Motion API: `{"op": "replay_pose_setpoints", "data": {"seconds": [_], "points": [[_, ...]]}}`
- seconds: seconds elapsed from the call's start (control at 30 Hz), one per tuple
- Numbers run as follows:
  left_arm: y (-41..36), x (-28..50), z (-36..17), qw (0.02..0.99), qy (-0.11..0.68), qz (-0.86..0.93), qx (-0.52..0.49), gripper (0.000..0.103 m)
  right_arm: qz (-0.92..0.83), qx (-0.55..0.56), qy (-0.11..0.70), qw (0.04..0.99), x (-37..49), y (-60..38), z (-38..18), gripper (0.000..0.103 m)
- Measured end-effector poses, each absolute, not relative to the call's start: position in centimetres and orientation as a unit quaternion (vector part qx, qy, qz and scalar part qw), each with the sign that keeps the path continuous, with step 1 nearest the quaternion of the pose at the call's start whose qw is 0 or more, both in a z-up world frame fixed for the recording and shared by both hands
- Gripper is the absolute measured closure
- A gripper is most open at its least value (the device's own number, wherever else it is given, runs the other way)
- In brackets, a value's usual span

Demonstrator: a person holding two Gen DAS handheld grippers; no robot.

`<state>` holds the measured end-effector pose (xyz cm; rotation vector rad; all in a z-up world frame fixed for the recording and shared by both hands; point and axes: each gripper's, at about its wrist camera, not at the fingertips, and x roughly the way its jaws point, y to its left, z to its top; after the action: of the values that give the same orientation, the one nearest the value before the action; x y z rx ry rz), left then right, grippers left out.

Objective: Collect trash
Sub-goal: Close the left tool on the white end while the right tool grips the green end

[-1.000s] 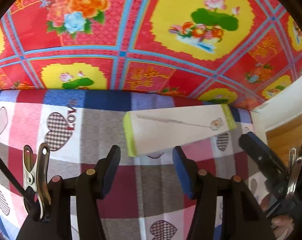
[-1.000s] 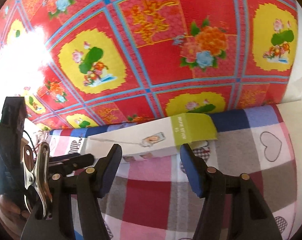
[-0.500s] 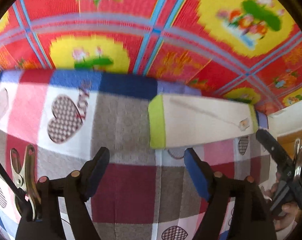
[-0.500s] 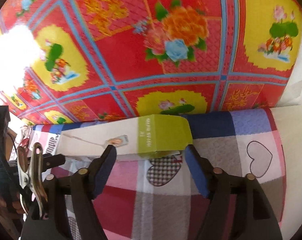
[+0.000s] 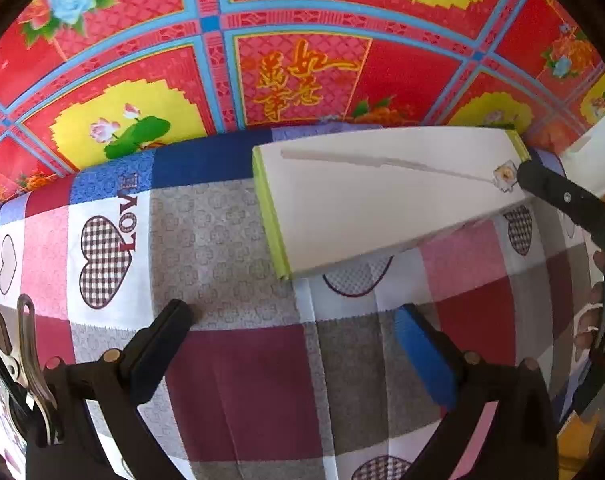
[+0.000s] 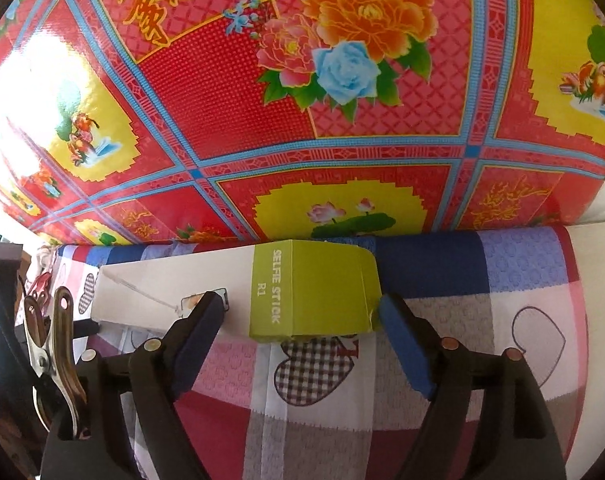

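Note:
A long white selfie-stick box (image 5: 382,204) with lime-green ends lies on the checked heart-print cloth (image 5: 230,248). My left gripper (image 5: 292,316) hovers just short of the box's near green end; its jaws are opening and nothing is between them. In the right wrist view the other green end (image 6: 314,292), printed "SELFIE STICK R1", sits between the tips of my right gripper (image 6: 298,304). Those jaws are opening too, and the pads stand beside the box without pressing it. One right finger (image 5: 562,196) shows at the box's far end in the left wrist view.
A red, yellow and blue flowered oilcloth (image 6: 302,120) spreads beyond the cloth's far edge. A white surface (image 6: 598,264) borders the cloth on the right. The person's hand (image 5: 590,320) holds the right gripper at the picture's right edge. A metal clip (image 5: 22,344) hangs on each gripper.
Both grippers came down closer to the box and spread their jaws wider. The right gripper slid along to the green end, which now lies between its tips.

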<state>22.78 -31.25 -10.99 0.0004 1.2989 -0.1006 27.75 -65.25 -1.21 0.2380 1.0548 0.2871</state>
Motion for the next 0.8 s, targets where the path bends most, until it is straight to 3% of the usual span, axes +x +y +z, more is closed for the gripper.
{"op": "replay_pose_setpoints", "data": {"seconds": [0.13, 0.2, 0.43, 0.8], "points": [[-31.3, 22.4, -11.1, 0.783, 0.620, -0.048, 0.007, 0.003, 0.137, 0.121, 0.502, 0.846, 27.8, -65.7, -1.5, 0.017], [-30.5, 22.3, -10.3, 0.791, 0.609, -0.048, -0.028, 0.020, 0.138, 0.129, 0.504, 0.843, 27.9, -66.0, -1.7, 0.015], [-27.0, 21.8, -7.0, 0.835, 0.542, -0.046, -0.084, 0.022, 0.142, 0.161, 0.514, 0.831, 28.3, -67.0, -1.9, 0.015], [-28.5, 24.3, -9.1, 0.803, 0.570, -0.069, -0.163, 0.023, 0.151, 0.178, 0.536, 0.811, 29.0, -65.8, -2.1, 0.015]]}}
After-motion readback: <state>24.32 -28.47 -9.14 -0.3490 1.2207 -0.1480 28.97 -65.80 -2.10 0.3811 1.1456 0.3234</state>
